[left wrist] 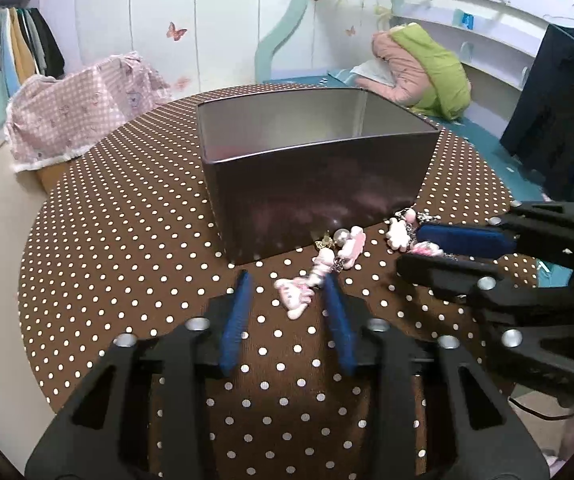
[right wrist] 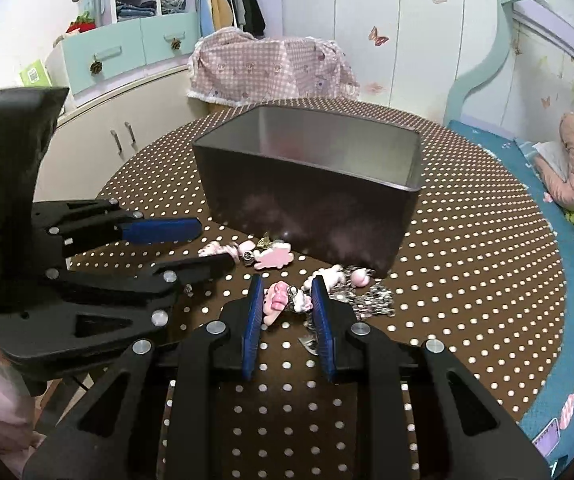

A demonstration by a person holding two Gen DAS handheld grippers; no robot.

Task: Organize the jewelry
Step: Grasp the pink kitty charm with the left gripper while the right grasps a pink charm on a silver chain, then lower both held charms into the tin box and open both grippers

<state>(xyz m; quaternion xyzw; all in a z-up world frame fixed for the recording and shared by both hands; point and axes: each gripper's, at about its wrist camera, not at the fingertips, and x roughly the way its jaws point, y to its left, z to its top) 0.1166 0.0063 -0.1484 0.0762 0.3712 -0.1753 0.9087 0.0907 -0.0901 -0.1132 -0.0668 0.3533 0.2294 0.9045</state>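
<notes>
A string of pink charms (left wrist: 297, 294), beads and silver chain (right wrist: 375, 300) lies on the dotted brown table (left wrist: 127, 220) just in front of an open dark metal box (left wrist: 319, 184) (right wrist: 307, 208). My left gripper (left wrist: 289, 280) (right wrist: 217, 245) stands open over one end; a pink charm lies between its blue pads, touching only the right one. My right gripper (right wrist: 287, 280) (left wrist: 410, 246) sits at the other end, shut on a pink charm (right wrist: 277, 300) that fills the gap between its pads. Both grippers are low over the table and close together.
Beyond the table stands something draped in pink checked cloth (right wrist: 271, 68). Cream cabinets (right wrist: 107, 136) run along the left, a blue bed (right wrist: 567, 320) with a pink and green quilt (left wrist: 427, 72) lies to the right. The table's round edge is near on all sides.
</notes>
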